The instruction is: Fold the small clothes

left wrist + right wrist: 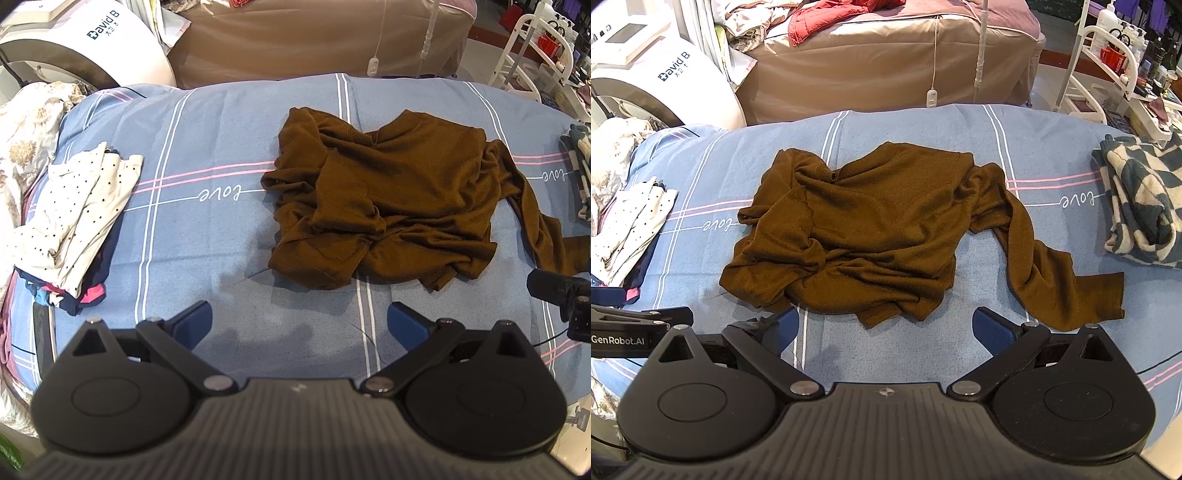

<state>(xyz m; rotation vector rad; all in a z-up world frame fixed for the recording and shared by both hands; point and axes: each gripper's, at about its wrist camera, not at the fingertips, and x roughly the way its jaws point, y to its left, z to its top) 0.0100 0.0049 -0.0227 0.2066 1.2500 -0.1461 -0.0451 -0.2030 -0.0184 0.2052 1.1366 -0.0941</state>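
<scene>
A crumpled brown long-sleeved top (388, 199) lies on the blue striped bedsheet (207, 236), collar at the far side; one sleeve trails toward the near right (1056, 273). The top also shows in the right wrist view (864, 229). My left gripper (299, 325) is open and empty, hovering over bare sheet just in front of the top's near left hem. My right gripper (884, 328) is open and empty, its fingers straddling the top's near hem from just above. The sleeve cuff lies close to its right finger (993, 332).
A stack of folded clothes topped by a white dotted piece (70, 210) lies at the left. A checked teal-and-cream garment (1141, 206) lies at the right. A tan covered bed (886, 59), a white machine (85, 40) and a white shelf cart (1123, 66) stand beyond the sheet.
</scene>
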